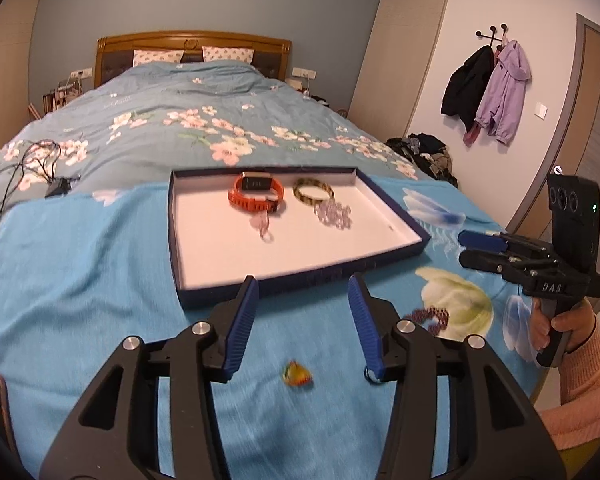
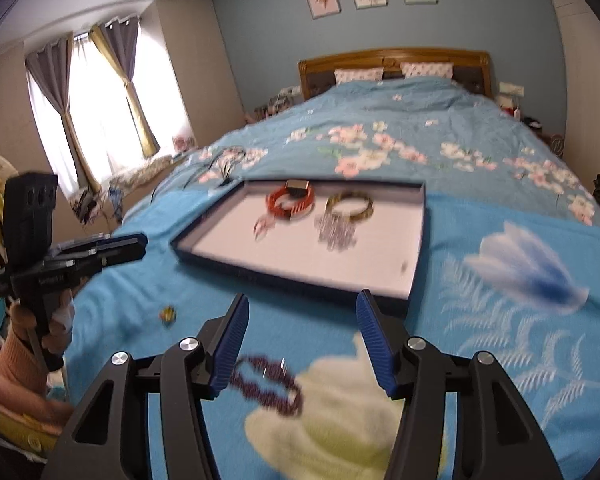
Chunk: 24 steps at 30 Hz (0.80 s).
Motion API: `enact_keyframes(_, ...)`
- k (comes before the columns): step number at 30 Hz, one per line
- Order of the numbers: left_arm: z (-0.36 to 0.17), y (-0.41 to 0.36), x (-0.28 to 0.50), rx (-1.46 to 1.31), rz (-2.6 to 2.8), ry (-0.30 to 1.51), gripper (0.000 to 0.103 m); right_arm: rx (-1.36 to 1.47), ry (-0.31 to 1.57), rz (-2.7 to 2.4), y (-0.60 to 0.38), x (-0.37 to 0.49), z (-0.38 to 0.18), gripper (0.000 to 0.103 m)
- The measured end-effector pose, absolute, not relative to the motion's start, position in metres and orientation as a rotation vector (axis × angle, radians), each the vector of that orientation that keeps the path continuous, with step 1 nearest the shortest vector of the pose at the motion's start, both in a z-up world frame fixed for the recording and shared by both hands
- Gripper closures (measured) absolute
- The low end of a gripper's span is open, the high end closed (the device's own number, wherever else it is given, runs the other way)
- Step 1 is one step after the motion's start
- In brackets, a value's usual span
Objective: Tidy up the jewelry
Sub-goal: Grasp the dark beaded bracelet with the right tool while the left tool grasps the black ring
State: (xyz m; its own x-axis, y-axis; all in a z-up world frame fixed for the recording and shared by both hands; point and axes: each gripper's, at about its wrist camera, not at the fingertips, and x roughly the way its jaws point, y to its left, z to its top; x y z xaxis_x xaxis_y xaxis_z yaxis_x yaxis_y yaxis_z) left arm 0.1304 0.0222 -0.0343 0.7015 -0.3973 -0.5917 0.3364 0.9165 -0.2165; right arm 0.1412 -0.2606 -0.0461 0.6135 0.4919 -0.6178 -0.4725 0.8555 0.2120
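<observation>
From the left wrist, the left gripper [image 1: 302, 292] stands half open with nothing in it, over a soft blue blanket [image 1: 80, 280]. A small shiny yellow charm [image 1: 297, 375] lies below. The flat tray [image 1: 404, 246] holds a rubbery orange watch [image 1: 256, 196], a round bangle [image 1: 313, 192] and clear beads [image 1: 335, 215].

From the right wrist, the right gripper [image 2: 302, 312] is half open and empty above a bumpy dark red bead bracelet [image 2: 268, 384]

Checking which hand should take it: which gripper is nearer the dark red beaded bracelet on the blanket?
Right. The right gripper hangs directly over the dark red beaded bracelet, which lies between its open fingers. The left gripper is off to one side, over the small multicoloured trinket.
</observation>
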Motion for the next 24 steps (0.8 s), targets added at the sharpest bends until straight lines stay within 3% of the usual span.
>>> enact_keyframes(17,-0.081,0.010,0.108,-0.046,-0.406,0.811,0.056,-0.009,0.866,0.556,-0.244,0.121,-0.084,0.050)
enact_keyframes(24,-0.087,0.008,0.114,-0.041,-0.403,0.839,0.056,-0.020,0.869,0.538,-0.243,0.120,-0.087,0.059)
